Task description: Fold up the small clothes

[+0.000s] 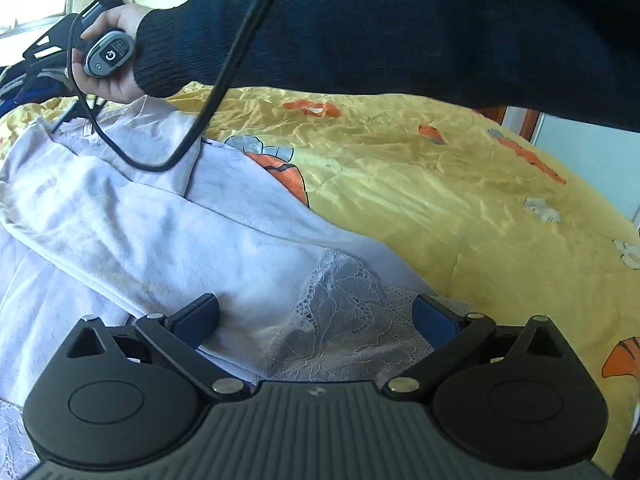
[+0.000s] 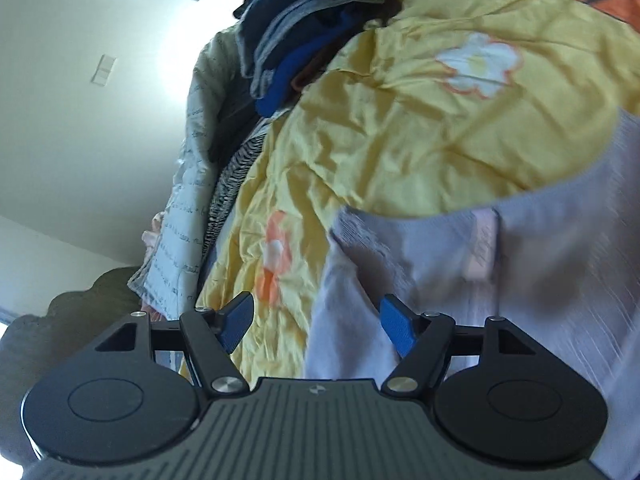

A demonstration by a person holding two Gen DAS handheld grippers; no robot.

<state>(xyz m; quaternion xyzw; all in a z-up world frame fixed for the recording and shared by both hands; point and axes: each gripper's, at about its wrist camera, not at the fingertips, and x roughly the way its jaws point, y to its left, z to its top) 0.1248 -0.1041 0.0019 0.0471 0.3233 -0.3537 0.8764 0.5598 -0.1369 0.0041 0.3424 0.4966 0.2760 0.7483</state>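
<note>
A yellow floral quilt covers the bed. Your left tongs gape wide over the lilac garment, its lace hem between the tips; your right tongs hang unclenched, empty, at its far edge.

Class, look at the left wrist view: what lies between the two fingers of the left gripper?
In the left wrist view, the pale lilac garment lies between the open left gripper's fingers, its lace trim nearer the right finger; neither pad presses it.
</note>
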